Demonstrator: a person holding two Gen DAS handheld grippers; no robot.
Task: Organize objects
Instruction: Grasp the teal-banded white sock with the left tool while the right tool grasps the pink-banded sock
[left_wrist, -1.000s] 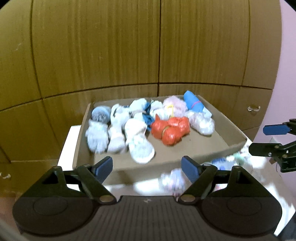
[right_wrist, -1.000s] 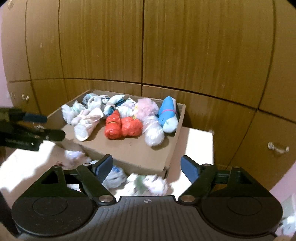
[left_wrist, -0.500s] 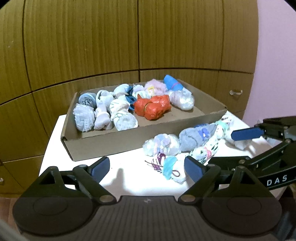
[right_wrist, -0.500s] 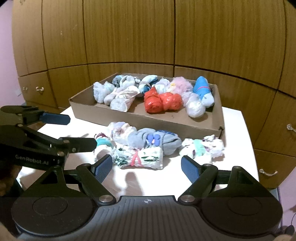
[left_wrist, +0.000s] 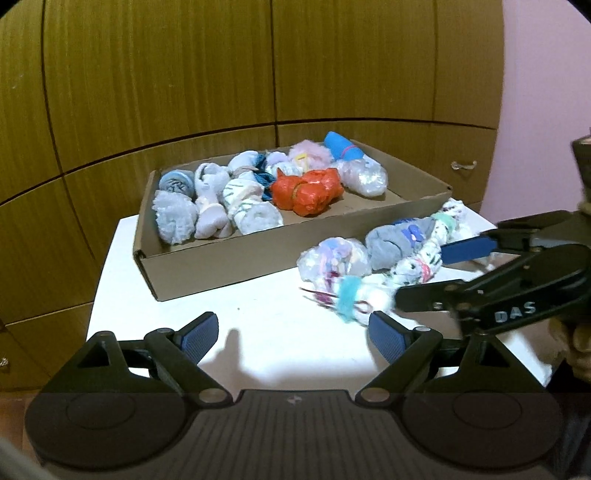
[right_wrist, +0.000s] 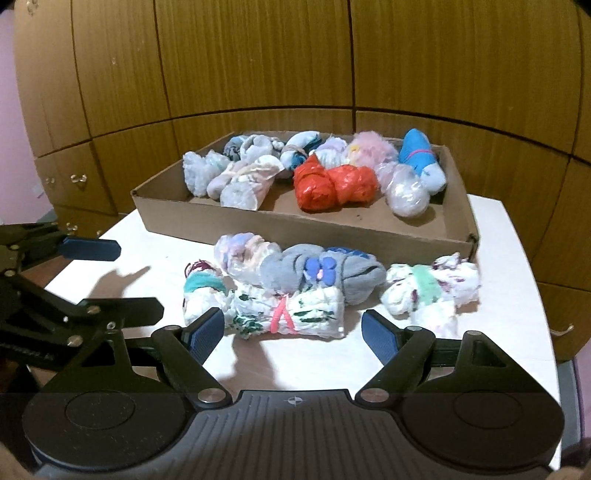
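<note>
Now we hold the left gripper (left_wrist: 291, 334) and right gripper (right_wrist: 293, 328) spread wide and empty, the left's jaws having just opened, above the white table (right_wrist: 509, 236), near loose sock bundles (right_wrist: 288, 312) lying before the cardboard box (right_wrist: 280, 230).

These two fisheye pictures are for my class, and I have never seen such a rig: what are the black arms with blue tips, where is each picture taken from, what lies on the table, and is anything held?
A person holds a hand-held two-finger tool in each hand, with a camera on each looking along its fingers. One picture looks out from the left gripper, the other from the right gripper; each also glimpses the other tool. On the white table stands a shallow brown cardboard box filled with rolled sock bundles, including an orange-red bundle. In front lie loose bundles, such as a grey roll with blue patches and a white roll tied with pink band. Both pairs of jaws stand open; nothing is held.
</note>
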